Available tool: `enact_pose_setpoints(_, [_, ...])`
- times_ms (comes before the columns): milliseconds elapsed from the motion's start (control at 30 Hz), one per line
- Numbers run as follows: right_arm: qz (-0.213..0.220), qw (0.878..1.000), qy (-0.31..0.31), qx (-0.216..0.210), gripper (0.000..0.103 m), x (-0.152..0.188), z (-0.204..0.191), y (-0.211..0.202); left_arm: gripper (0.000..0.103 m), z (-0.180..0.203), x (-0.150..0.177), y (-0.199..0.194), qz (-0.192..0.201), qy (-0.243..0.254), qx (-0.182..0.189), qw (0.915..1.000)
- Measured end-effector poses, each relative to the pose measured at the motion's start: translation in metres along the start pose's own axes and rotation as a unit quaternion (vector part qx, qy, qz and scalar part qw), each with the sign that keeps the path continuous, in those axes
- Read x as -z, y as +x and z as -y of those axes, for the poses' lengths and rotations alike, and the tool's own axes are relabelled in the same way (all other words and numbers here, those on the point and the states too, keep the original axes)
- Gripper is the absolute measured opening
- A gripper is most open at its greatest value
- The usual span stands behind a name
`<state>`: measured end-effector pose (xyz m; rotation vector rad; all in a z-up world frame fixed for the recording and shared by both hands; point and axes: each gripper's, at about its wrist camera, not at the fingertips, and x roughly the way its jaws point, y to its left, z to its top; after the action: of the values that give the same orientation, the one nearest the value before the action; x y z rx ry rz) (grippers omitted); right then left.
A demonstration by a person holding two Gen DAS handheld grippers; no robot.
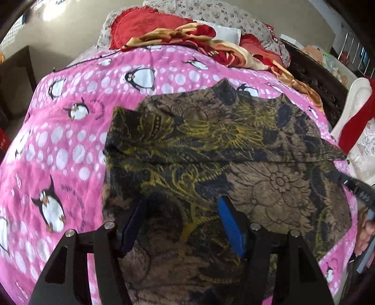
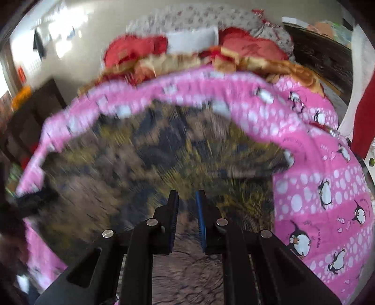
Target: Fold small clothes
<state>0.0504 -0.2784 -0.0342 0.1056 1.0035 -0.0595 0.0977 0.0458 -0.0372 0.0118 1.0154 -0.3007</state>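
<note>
A brown garment with a black and yellow floral print (image 1: 211, 159) lies spread on a pink penguin blanket (image 1: 58, 145). One layer is folded over across its middle. My left gripper (image 1: 182, 204) is open, its blue pads wide apart just above the garment's near part. My right gripper (image 2: 187, 199) hovers over the same garment (image 2: 145, 159) with its jaws narrowly apart and nothing between them. The right wrist view is blurred by motion. The right gripper's tip also shows in the left wrist view (image 1: 354, 187) at the garment's right edge.
Red and gold bedding (image 1: 187, 37) is heaped at the far end of the bed. A floral pillow (image 1: 211, 14) lies behind it. A dark wooden headboard (image 1: 316, 77) and a white and red cloth (image 1: 358, 117) stand to the right. Dark furniture (image 2: 35, 112) stands left.
</note>
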Motion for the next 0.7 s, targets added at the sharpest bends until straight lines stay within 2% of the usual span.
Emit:
enact_pose_setpoints(33, [-0.011,1.000,0.001,0.000,0.020,0.002,0.005,0.009,0.067,-0.002,-0.003,0.003,-0.002,0.003,-0.004,1.0000])
enact_pose_setpoints(100, [0.000,1.000,0.019,-0.017,0.020,0.000,0.016,0.015,0.067,-0.003,-0.010,0.013,-0.010,0.001,-0.010,0.9999])
enact_pose_setpoints(233, [-0.005,0.996,0.070,-0.054,0.020,-0.027,0.037,0.027,0.067,-0.012,-0.035,0.029,-0.025,-0.021,-0.009,0.9994])
enact_pose_setpoints(333, [-0.001,0.995,0.075,-0.071,0.019,-0.050,0.042,0.034,0.067,-0.024,-0.060,0.033,-0.009,-0.044,-0.015,0.9989])
enact_pose_setpoints(433, [0.037,0.994,0.082,-0.066,0.019,-0.074,0.047,0.030,0.067,-0.048,-0.092,0.038,0.009,-0.089,-0.043,0.9950])
enact_pose_setpoints(600, [0.117,0.986,0.098,-0.070,0.020,-0.103,0.065,0.009,0.065,-0.094,-0.123,0.020,0.065,-0.178,-0.075,0.9789])
enact_pose_setpoints(700, [0.140,0.985,0.085,-0.062,0.020,-0.105,0.063,-0.008,0.066,-0.082,-0.117,-0.002,0.097,-0.155,-0.061,0.9813])
